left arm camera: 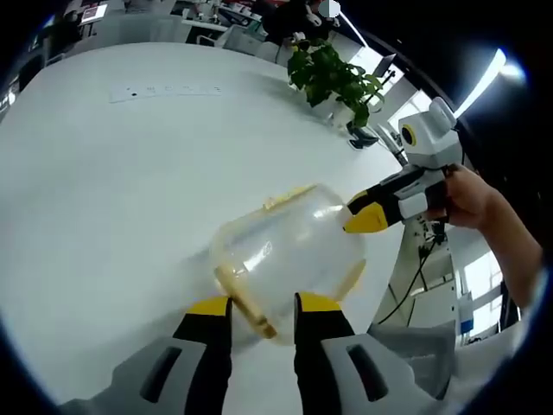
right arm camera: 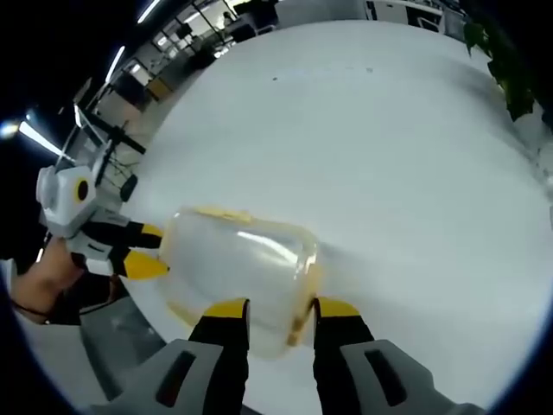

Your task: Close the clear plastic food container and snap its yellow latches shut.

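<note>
Although the clear container (left arm camera: pixel 289 255) on the white table (left arm camera: pixel 112 190) looks to have its lid down, I cannot tell how many of its yellow latches are snapped, so the latching seems under way rather than finished. The left gripper (left arm camera: pixel 263 316) has its jaws parted around a yellow latch (left arm camera: pixel 246 303) at the container's near edge, and the right gripper (right arm camera: pixel 281 316) is likewise parted around the latch (right arm camera: pixel 304 294) on the opposite side, neither clearly squeezing.
</note>
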The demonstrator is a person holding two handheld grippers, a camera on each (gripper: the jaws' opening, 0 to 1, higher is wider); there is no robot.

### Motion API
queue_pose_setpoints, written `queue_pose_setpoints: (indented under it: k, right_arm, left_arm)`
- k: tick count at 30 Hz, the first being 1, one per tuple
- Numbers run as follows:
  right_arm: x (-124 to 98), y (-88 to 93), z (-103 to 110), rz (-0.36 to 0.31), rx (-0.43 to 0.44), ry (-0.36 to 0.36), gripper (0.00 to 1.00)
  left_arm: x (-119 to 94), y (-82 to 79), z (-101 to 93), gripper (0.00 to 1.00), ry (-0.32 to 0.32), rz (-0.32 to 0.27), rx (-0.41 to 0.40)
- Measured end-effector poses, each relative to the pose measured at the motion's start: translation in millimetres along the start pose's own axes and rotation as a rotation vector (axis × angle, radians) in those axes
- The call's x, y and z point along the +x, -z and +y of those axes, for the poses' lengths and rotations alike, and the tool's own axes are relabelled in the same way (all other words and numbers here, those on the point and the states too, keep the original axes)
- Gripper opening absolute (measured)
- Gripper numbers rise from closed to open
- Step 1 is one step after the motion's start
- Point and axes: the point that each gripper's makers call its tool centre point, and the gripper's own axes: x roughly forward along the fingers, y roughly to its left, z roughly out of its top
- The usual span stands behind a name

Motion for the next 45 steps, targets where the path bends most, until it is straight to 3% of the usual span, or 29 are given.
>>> queue_pose_setpoints:
  k: [22,24,27,31,38,41,43,45]
  right_arm:
    - [-2,6.4,-1,-0.025,0.028,0.031,0.26]
    - [-3,6.4,0,-0.027,0.028,0.034,0.27]
    - [-3,4.8,-1,-0.036,0.034,0.036,0.27]
    - [-4,2.1,1,-0.038,-0.045,0.057,0.28]
    - [-6,3.0,1,0.004,-0.175,0.088,0.35]
    - [-7,1.4,1,0.002,-0.175,0.082,0.35]
    - [-8,0.7,0,0.012,-0.227,0.099,0.36]
    - [-9,0.6,1,0.018,-0.225,0.098,0.36]
  left_arm:
    - [-3,-1.7,-1.3,0.26,0.018,0.013,0.028]
    - [-3,-4.1,0.5,0.27,0.006,0.0,0.08]
    - [-5,-4.6,-0.9,0.28,-0.003,-0.001,0.087]
    - [-5,-4.0,0.9,0.3,0.011,0.013,0.078]
    - [-8,-6.0,-0.3,0.32,0.006,0.023,0.161]
    - [-9,-7.3,0.1,0.33,0.008,0.024,0.174]
    - [-11,-10.2,1.0,0.34,-0.002,0.019,0.203]
    - [-12,-15.3,2.2,0.34,-0.014,0.004,0.265]
